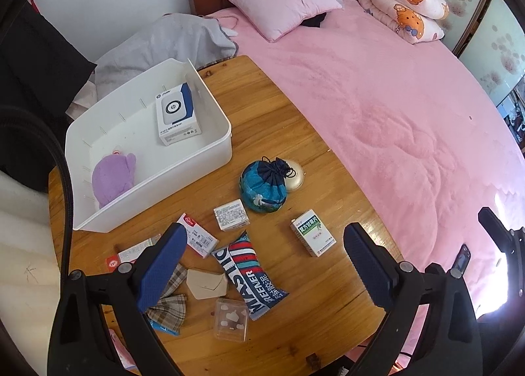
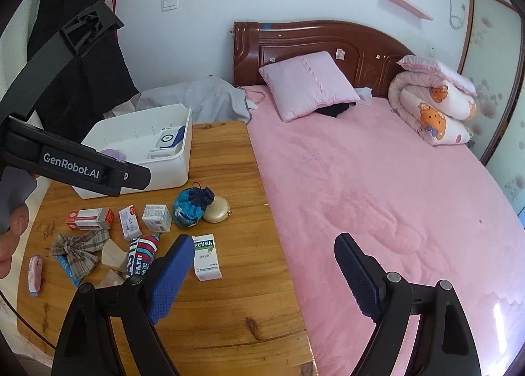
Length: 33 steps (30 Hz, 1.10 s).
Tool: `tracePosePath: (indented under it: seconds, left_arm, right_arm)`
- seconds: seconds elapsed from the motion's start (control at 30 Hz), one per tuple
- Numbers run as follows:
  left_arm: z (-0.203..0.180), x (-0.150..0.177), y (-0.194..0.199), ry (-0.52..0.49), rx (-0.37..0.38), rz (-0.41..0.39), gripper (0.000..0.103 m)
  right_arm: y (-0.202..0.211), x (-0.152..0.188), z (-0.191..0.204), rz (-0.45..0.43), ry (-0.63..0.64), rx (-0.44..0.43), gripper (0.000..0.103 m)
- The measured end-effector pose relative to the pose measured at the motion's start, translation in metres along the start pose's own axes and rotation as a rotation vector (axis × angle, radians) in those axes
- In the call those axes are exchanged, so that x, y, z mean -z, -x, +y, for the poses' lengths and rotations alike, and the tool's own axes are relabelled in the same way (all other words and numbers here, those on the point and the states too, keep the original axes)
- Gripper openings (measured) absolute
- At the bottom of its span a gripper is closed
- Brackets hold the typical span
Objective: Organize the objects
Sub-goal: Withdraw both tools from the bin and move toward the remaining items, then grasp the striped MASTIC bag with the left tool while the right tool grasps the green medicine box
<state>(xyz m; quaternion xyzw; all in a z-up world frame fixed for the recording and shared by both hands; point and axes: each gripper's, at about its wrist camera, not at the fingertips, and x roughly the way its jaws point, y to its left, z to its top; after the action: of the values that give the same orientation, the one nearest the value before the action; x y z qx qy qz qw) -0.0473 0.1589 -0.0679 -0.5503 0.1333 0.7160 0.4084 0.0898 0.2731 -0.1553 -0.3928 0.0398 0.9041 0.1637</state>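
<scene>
A white bin (image 1: 210, 149) (image 2: 178, 165) stands at the back left of the wooden table (image 1: 282, 120) and holds a white-and-blue box (image 1: 177, 113) and a purple plush (image 1: 111, 175). Loose on the table lie a blue drawstring pouch (image 1: 262, 188) (image 2: 190, 205), a green-and-white medicine box (image 1: 313, 236) (image 2: 205, 257), a small white box (image 1: 231, 215), a striped packet (image 1: 249, 274), a plaid bow (image 2: 77, 248) and a clear plastic case (image 1: 231, 320). My left gripper (image 1: 265, 264) is open and empty above the packet. My right gripper (image 2: 262, 272) is open and empty over the table's right edge.
A bed with a pink cover (image 2: 377, 179) runs along the table's right side, with a pink pillow (image 2: 305, 83) and a rolled quilt (image 2: 433, 106). A gold compact (image 2: 216, 208) lies by the pouch. Red-and-white boxes (image 2: 90, 218) lie at the left. A grey cloth (image 1: 170, 37) lies behind the bin.
</scene>
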Motion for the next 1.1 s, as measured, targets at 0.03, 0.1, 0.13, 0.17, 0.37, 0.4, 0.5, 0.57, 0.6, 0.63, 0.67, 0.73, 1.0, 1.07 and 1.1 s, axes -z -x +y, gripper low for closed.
tracePosePath:
  seconds: [0.03,0.1,0.13,0.17,0.37,0.4,0.5,0.57,0.6,0.63,0.67,0.73,1.0,1.07,1.1]
  left_arm:
    - [0.000,0.002,-0.003,-0.002,-0.001,0.009,0.097]
    - [0.001,0.005,-0.008,-0.004,0.003,0.020,0.097]
    - [0.001,0.006,-0.010,-0.007,0.006,0.025,0.097]
    - [0.000,0.007,-0.010,-0.009,0.009,0.028,0.097]
    - [0.006,0.013,-0.017,-0.021,0.024,0.038,0.097]
    - [0.008,0.015,-0.018,-0.022,0.021,0.041,0.097]
    - [0.014,0.019,-0.023,-0.026,0.016,0.050,0.097]
    - [0.019,0.023,-0.027,-0.030,0.018,0.061,0.097]
    - [0.021,0.025,-0.030,-0.027,0.019,0.069,0.097]
    - [0.024,0.028,-0.032,-0.023,0.021,0.078,0.097]
    - [0.025,0.030,-0.035,-0.024,0.025,0.086,0.097]
    - [0.027,0.036,-0.041,-0.025,0.035,0.107,0.097]
    - [0.028,0.056,-0.082,-0.022,0.116,0.266,0.097]
    - [0.027,0.059,-0.092,-0.009,0.135,0.302,0.096]
    - [0.027,0.060,-0.097,0.004,0.145,0.322,0.096]
  right_arm:
    - [-0.003,0.002,0.000,0.007,0.000,-0.004,0.088]
    - [-0.007,0.007,0.003,0.026,0.005,-0.004,0.088]
    - [-0.010,0.009,0.004,0.037,0.005,-0.003,0.088]
    - [-0.012,0.011,0.005,0.042,0.004,-0.010,0.088]
    - [-0.022,0.023,0.010,0.076,-0.016,-0.050,0.088]
    - [-0.025,0.025,0.011,0.083,-0.019,-0.057,0.088]
    - [-0.030,0.031,0.014,0.100,-0.023,-0.073,0.088]
    - [-0.034,0.034,0.018,0.108,-0.022,-0.083,0.088]
    - [-0.037,0.035,0.019,0.113,-0.023,-0.088,0.088]
    - [-0.039,0.036,0.020,0.120,-0.026,-0.094,0.088]
    - [-0.043,0.038,0.021,0.128,-0.027,-0.094,0.088]
    - [-0.050,0.040,0.023,0.146,-0.030,-0.098,0.088]
    - [-0.089,0.046,0.035,0.183,-0.011,-0.125,0.088]
    - [-0.100,0.046,0.039,0.186,0.017,-0.128,0.088]
    - [-0.105,0.046,0.041,0.185,0.027,-0.130,0.088]
